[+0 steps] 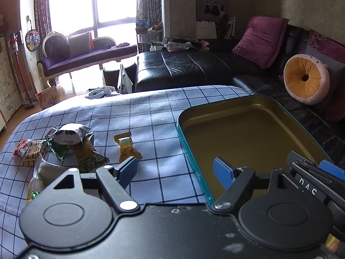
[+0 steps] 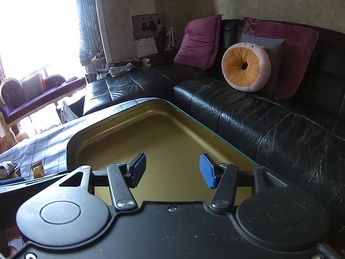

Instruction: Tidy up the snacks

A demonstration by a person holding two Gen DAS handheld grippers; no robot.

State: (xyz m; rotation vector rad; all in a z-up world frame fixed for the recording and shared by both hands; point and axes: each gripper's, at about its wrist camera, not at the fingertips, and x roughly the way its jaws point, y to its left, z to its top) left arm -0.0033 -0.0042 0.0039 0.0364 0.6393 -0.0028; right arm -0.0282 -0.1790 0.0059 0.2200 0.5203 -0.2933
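Checked tablecloth bears tin, snacks; both grippers gape empty.

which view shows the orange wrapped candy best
The left wrist view: the orange wrapped candy lies whole on the checked cloth, nothing in front. The right wrist view catches it small at the left edge.

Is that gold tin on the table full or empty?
Empty. The tin shows only bare gold floor in both views; the snacks lie outside it on the checked cloth.
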